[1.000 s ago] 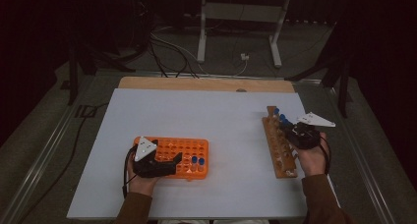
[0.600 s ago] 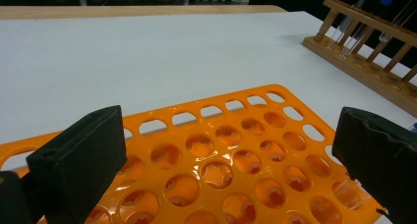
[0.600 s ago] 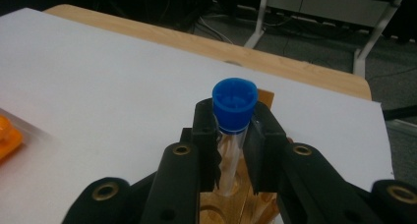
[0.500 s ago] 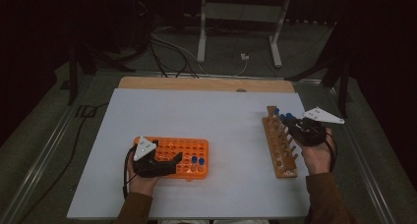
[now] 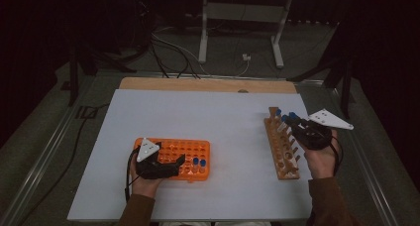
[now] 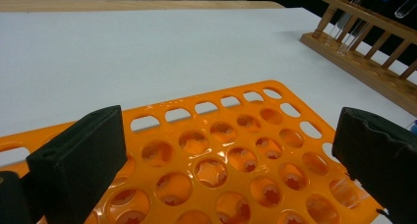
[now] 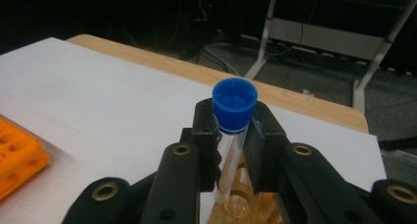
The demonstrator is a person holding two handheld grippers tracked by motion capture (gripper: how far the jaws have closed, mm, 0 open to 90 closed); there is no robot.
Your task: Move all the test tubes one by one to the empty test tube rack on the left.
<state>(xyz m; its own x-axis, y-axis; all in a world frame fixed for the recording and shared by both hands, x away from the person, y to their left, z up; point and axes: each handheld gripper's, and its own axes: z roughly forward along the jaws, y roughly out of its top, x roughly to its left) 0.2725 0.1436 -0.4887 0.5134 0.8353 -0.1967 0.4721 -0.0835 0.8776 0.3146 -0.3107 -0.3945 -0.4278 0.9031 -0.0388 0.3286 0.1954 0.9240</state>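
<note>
- Left gripper (image 5: 171, 165) sits over the orange tube rack (image 5: 198, 149), jaws spread wide with nothing between them.
- Two blue-capped tubes (image 5: 199, 162) stand in that rack.
- Right gripper (image 7: 231, 135) is clamped on a blue-capped test tube (image 7: 231, 130), its bottom end just above the wooden rack (image 5: 280, 151).

A white table top (image 5: 198, 117) with a wooden far edge (image 5: 208, 84); behind it, a metal stand (image 5: 237, 18) and floor cables (image 5: 168, 47).
</note>
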